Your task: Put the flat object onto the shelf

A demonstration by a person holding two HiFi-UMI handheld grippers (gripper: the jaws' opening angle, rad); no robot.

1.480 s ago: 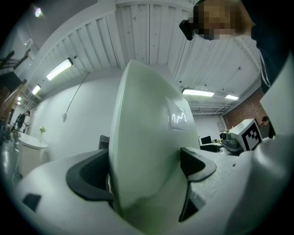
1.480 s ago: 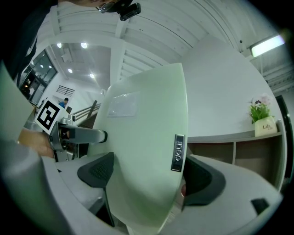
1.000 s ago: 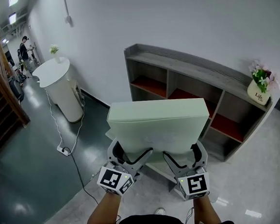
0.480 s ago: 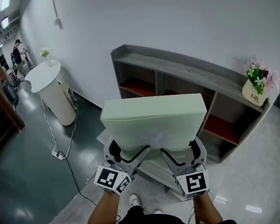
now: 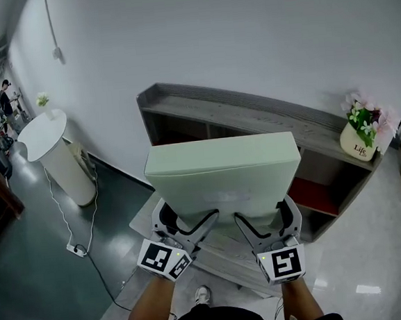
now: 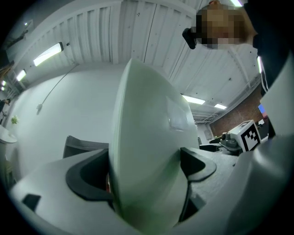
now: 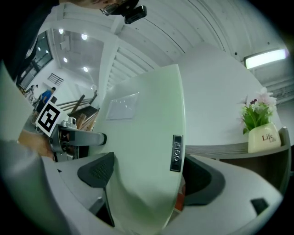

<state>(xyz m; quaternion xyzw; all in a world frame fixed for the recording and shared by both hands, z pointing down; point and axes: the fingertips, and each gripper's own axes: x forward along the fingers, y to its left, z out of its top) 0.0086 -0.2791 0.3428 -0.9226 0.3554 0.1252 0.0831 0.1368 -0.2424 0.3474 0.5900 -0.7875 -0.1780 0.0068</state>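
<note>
Grey shelf (image 5: 252, 113) stands against the white wall. Flat pale-green object (image 5: 223, 175) is held up in front of the shelf, tilted. Fingers of left gripper (image 5: 190, 219) and right gripper (image 5: 263, 216) each clamp its near edge. Flower pot (image 5: 358, 145) sits on the shelf top, right end.

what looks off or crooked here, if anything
Nothing stands out. The flat object is held about level, with the left gripper and right gripper each clamped on its near edge. The shelf stands straight, and the flower pot sits upright at the right end of its top.
</note>
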